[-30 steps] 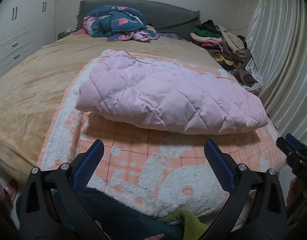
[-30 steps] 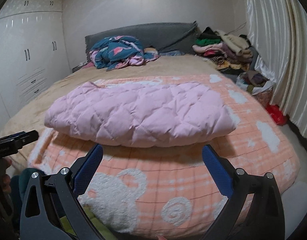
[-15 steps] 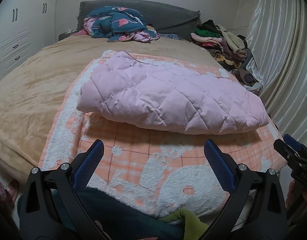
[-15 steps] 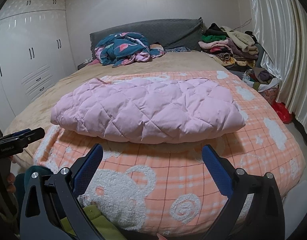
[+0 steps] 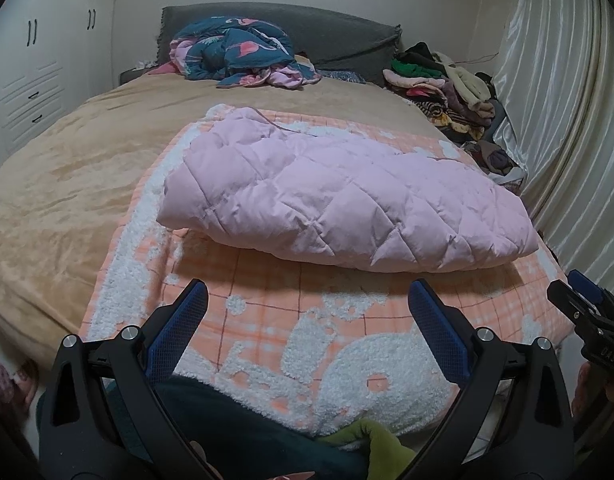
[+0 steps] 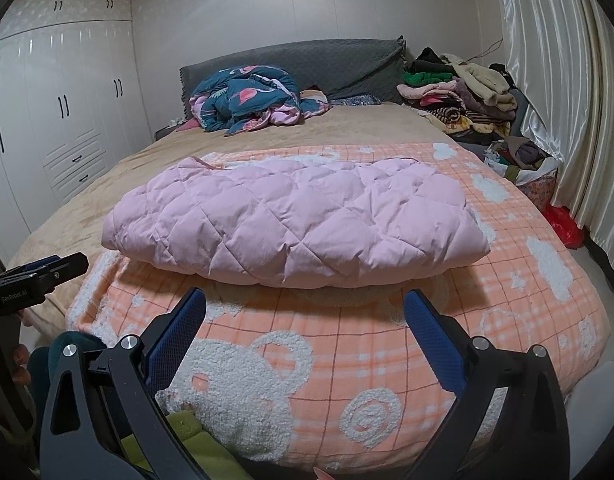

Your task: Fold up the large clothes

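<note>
left gripper [image 5: 307, 316] wide open, empty | right gripper [image 6: 305, 322] likewise | both backed off from jacket [image 5: 339, 196] (folded on blanket [image 5: 267, 312]) | fold looks finished

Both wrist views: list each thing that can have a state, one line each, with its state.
Left claw: open, holding nothing.
Right claw: open, holding nothing.
Pink quilted coat: folded into a bundle, lying on the orange blanket.
Orange blanket: spread flat over the bed.
Teal flamingo bedding: crumpled by the headboard.
Clothes pile: heaped, unfolded.
Wardrobe doors: closed.
</note>
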Available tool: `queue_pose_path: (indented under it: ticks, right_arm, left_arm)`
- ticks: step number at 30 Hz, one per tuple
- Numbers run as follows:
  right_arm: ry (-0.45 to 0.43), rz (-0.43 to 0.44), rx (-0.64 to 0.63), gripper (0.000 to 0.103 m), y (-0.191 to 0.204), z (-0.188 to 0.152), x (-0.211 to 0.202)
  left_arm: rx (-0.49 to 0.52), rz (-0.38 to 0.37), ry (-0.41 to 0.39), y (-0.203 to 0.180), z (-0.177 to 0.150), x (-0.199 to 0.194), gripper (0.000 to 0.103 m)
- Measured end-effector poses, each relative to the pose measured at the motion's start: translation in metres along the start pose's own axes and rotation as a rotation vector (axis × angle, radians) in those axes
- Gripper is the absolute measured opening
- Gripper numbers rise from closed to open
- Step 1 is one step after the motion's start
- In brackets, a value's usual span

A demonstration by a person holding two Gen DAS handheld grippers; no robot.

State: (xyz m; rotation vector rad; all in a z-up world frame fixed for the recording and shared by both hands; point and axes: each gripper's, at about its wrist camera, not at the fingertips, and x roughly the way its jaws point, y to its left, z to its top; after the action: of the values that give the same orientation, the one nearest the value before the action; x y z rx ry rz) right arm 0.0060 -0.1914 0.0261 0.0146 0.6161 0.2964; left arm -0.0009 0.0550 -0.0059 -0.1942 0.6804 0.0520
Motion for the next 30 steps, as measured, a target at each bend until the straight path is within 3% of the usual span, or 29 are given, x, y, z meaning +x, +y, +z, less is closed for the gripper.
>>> queue_pose_path:
  ticks: [30]
  right_arm:
    - [-0.005, 0.001, -0.005, 0.099, 0.0029, 0.0031, -0.0016]
  left_arm:
    - [0.006, 0.003, -0.008, 0.001, 0.0032, -0.0026, 0.094]
